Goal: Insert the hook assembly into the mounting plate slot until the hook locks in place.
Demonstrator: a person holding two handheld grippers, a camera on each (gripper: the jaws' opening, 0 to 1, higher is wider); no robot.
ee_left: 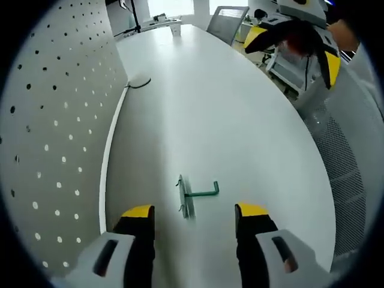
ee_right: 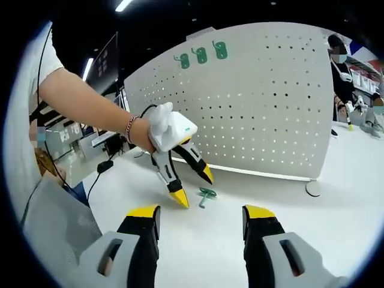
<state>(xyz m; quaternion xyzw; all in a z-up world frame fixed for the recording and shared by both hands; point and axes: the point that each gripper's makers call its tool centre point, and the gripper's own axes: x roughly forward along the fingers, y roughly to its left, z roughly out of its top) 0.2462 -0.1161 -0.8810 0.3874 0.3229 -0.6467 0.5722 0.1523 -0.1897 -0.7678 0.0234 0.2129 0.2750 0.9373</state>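
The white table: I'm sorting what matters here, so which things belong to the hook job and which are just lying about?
For the job:
- small green metal hook with its flat plate, lying on the white table
- white perforated pegboard panel
- left gripper, open beside the hook
- right gripper, open

Just about:
- three green hooks already on the panel
- black cable
- grey chair

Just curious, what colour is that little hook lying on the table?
Green; the hook shows best in the left gripper view.
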